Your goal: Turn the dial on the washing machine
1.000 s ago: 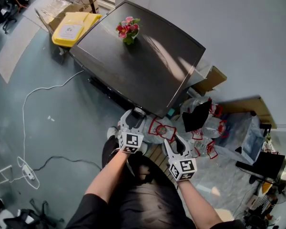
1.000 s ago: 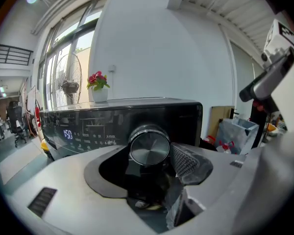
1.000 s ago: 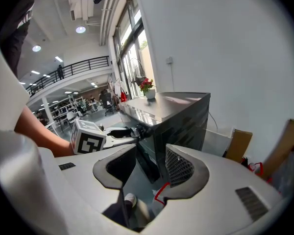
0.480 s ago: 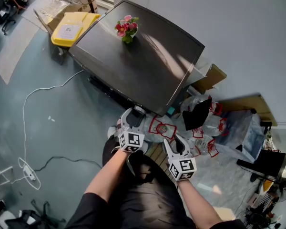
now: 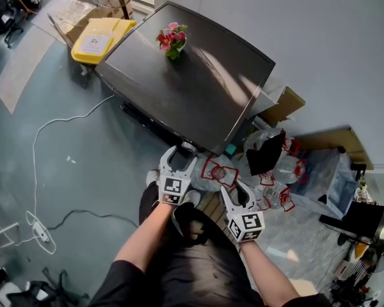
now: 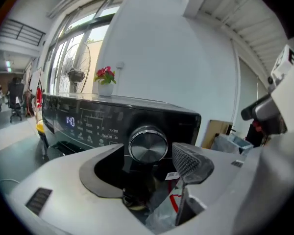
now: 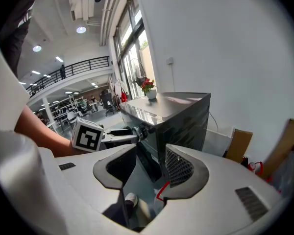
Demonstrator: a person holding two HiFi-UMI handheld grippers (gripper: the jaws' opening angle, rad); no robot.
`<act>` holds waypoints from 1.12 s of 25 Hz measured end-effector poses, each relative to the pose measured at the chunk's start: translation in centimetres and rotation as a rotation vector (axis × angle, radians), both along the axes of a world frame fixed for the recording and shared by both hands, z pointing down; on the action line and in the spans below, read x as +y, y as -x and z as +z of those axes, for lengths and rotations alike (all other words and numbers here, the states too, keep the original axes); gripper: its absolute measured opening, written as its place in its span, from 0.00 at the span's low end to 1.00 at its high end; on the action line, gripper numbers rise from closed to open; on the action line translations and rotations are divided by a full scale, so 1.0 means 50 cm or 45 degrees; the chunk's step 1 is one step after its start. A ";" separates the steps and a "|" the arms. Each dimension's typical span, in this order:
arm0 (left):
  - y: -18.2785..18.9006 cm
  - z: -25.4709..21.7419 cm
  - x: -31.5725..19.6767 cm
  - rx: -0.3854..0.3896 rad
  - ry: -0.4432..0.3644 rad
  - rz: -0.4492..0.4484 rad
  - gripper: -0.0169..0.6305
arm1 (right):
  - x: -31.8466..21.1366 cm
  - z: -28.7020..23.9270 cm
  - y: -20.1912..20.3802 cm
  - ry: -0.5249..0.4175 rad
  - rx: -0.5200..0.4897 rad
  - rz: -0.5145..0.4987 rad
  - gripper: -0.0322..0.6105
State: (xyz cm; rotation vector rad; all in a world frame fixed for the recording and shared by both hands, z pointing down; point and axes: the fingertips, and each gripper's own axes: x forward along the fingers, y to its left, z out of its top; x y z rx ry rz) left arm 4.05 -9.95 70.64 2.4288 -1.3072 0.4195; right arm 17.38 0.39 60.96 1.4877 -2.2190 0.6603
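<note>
At the front right corner of the washing machine (image 5: 198, 75), we hold the left gripper (image 5: 179, 152) up to the control panel, level with the dial (image 6: 148, 144). Its jaws have just been opening and now stand wide, with the round silver dial between them; in the left gripper view neither pad presses on it, and a gap shows on each side. The right gripper view sees the same thing from the side: the two fingers flank the dial (image 7: 137, 131) without closing on it. Left of the dial, a lit display (image 6: 70, 121) glows on the dark panel.

We keep the right gripper (image 5: 237, 194) lower and to the right, apart from the machine, its jaws released and holding nothing; between them we see only the floor (image 7: 137, 180) and a shoe (image 7: 131, 199).

On the machine's dark lid stands a pot of flowers (image 5: 172, 41). A yellow bin (image 5: 99, 37) sits beside the machine's far end, and plastic bags (image 5: 275, 168) lie by its near right corner.
</note>
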 end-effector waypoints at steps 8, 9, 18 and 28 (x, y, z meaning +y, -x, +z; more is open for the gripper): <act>0.004 -0.039 -0.019 0.308 0.090 -0.131 0.46 | -0.004 -0.002 0.011 -0.002 -0.009 -0.018 0.32; 0.004 -0.041 -0.021 0.331 0.099 -0.142 0.46 | -0.004 -0.002 0.011 -0.001 -0.010 -0.020 0.32; 0.005 -0.024 -0.027 0.332 0.156 -0.164 0.43 | 0.004 0.010 -0.007 0.014 -0.008 -0.023 0.30; 0.003 -0.024 -0.032 0.293 0.147 -0.151 0.43 | -0.002 0.010 -0.008 0.012 -0.015 -0.013 0.30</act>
